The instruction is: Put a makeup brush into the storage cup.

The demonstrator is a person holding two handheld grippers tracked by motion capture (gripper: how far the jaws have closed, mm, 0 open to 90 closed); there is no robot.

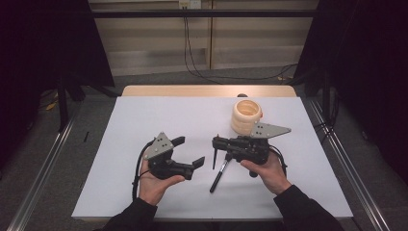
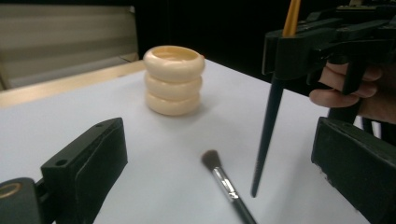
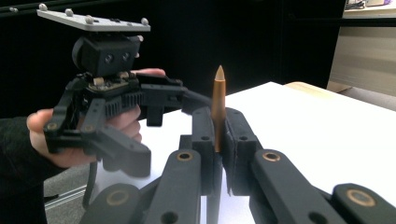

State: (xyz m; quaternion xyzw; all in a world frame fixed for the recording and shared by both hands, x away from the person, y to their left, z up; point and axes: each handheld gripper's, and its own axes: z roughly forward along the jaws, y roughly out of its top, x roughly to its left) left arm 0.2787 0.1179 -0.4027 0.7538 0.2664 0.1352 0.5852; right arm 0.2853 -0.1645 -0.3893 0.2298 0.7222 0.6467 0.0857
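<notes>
My right gripper (image 1: 216,141) is shut on a slender pointed stick (image 1: 214,158), held upright just above the white table (image 1: 144,120). The stick's dark tapered end (image 2: 264,140) points down and its orange end (image 3: 219,88) rises above the closed jaws of the right gripper (image 3: 218,122). A makeup brush (image 1: 219,177) lies flat on the table beside it, bristle head (image 2: 211,158) toward the far side. My left gripper (image 1: 188,151) stands open to the left, jaws wide and empty, the left gripper (image 2: 219,135) facing the brush. A cream ringed holder (image 1: 246,115) stands upright behind the right gripper (image 2: 280,51).
A hand holds each gripper near the table's front edge. The cream holder (image 2: 173,79) is the one upright obstacle, at the back right. A wooden strip (image 1: 207,90) edges the far side; metal rails (image 1: 346,159) run along both sides of the table.
</notes>
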